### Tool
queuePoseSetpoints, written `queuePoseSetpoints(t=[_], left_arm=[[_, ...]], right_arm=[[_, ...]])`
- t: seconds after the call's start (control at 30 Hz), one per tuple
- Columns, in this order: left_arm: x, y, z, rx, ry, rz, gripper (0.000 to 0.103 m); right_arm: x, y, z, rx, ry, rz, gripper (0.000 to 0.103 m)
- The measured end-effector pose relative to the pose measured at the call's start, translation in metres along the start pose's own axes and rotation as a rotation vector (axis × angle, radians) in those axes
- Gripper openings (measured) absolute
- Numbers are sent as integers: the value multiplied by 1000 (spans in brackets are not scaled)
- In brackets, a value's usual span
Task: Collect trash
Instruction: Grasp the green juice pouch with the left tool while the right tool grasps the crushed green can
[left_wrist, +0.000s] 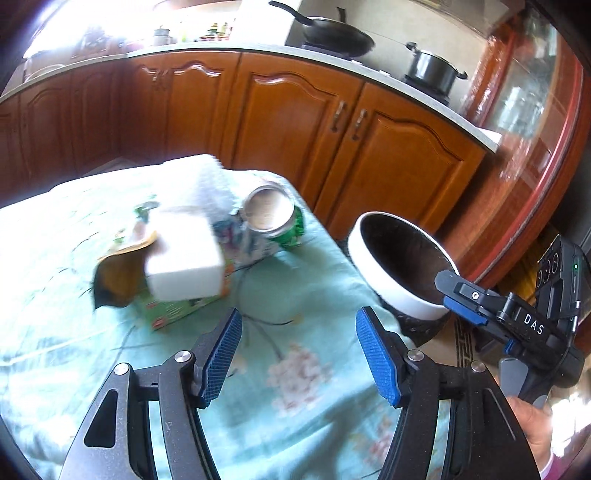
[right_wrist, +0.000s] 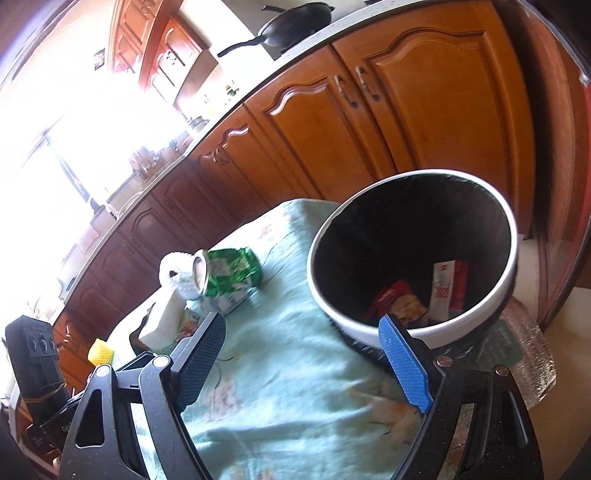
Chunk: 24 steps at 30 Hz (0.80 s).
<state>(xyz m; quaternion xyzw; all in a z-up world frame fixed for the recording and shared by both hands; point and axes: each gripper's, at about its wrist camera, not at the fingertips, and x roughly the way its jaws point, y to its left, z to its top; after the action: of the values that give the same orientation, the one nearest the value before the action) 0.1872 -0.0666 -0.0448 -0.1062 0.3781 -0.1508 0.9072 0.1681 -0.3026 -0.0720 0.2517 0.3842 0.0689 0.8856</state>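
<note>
One bin, white-rimmed and lined in black, stands just beside the near corner of the desk, which wears a pale green flowered cloth. Down in the bin lie at least three pieces of trash: a red wrapper, a crumpled yellowish packet, and a red and white carton standing on end against the wall.

Still out on the desk, a small heap of trash sits towards the far side, well apart from the bin. It counts one crushed green can lying on its side with its open end to the left wrist camera, one white foam block, one green printed box under the block, one brown pouch beside them, and some white bubble wrap behind. One yellow sponge lies at the desk's left edge in the right wrist view.

Both tools are spread with nothing between the blue pads. Left tool hangs over the bare cloth short of the heap. Right tool hangs over the cloth next to the bin's rim, and in the left view its finger crosses in front of that rim.
</note>
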Motion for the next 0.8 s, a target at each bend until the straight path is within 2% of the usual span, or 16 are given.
queuePoseSetpoints(t=[0.43,0.6,0.73,0.8], left_arm=[[-52,62,-26,-159,-28,63,64],[-59,77,-22,-172,-51,109,64],[-50,82,-11,-148,-66,173,63],[-44,85,-5,-143,-70,191,59]], right_arm=[[29,47,-27,-68,88,53,87],[35,55,-30,-74,106,63,87],[39,59,-30,-76,114,62,87],[40,61,-30,-77,115,61,87]])
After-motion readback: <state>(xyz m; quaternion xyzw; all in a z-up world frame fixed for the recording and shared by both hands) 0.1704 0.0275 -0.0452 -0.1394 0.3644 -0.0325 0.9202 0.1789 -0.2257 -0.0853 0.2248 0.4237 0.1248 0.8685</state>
